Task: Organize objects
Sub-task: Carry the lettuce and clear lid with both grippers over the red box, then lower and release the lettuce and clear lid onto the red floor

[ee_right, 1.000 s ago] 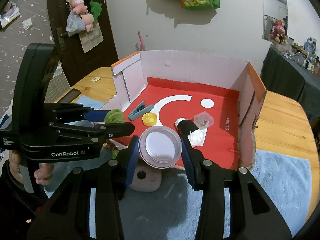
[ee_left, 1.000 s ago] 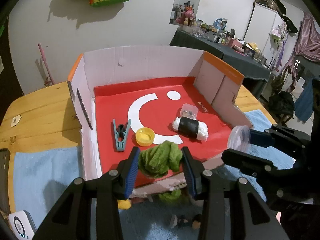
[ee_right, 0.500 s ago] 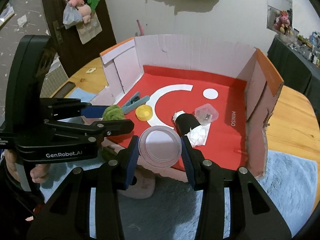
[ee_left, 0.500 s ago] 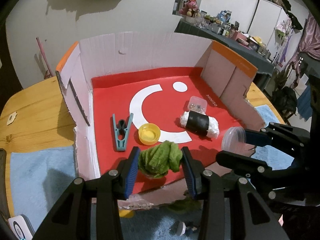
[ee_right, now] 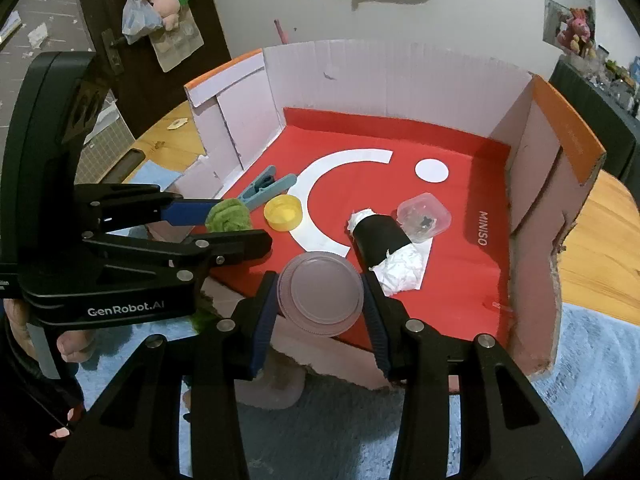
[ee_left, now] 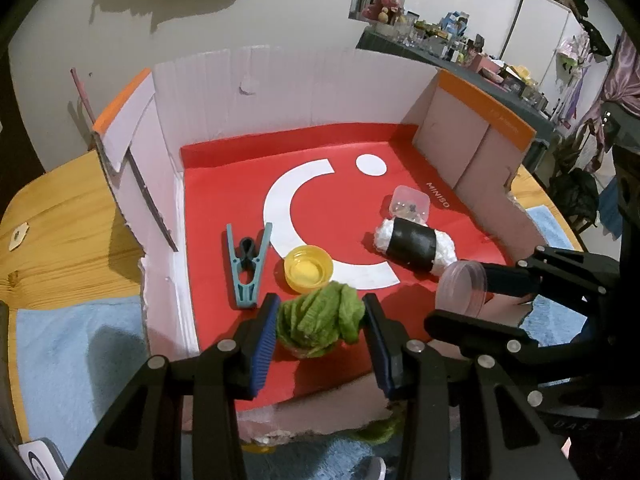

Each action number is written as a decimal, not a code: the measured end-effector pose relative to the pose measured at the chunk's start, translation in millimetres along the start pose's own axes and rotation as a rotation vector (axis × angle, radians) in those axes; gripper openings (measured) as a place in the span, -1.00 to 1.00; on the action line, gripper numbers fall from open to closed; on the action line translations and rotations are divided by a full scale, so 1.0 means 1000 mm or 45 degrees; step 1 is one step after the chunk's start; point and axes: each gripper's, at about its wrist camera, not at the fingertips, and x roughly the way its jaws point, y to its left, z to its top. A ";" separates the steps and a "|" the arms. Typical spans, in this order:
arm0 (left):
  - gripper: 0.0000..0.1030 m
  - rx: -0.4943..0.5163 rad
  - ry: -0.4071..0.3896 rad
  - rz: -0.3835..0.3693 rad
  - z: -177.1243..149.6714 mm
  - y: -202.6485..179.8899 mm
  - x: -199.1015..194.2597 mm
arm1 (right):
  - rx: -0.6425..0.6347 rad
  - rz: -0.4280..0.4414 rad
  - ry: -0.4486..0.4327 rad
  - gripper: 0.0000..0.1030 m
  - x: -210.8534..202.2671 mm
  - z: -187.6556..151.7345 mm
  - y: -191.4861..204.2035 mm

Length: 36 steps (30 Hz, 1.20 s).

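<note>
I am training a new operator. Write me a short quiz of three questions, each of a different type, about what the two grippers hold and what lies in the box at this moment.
1. True or false: the left gripper holds a green cloth bundle.
2. Multiple choice: the right gripper is shut on (A) the yellow cap, (B) a round translucent lid, (C) the teal clothespin.
3. Fill in: on the red floor of the cardboard box, the yellow cap lies directly beside the teal ____.

Key
1. True.
2. B.
3. clothespin.
</note>
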 end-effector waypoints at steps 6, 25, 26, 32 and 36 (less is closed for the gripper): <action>-0.15 -0.005 0.022 -0.004 0.001 0.002 0.006 | 0.012 0.006 0.025 -0.23 0.008 0.002 -0.005; -0.15 -0.004 0.041 0.012 0.009 0.003 0.020 | 0.048 0.005 0.048 -0.23 0.023 0.006 -0.019; -0.15 -0.004 0.040 0.013 0.010 0.003 0.021 | 0.051 -0.001 0.049 -0.23 0.023 0.005 -0.021; -0.15 -0.009 0.034 0.023 0.013 0.004 0.024 | 0.056 -0.041 0.034 -0.23 0.022 0.005 -0.026; -0.15 -0.006 0.030 0.032 0.013 0.004 0.025 | 0.051 -0.076 0.026 -0.23 0.022 0.004 -0.029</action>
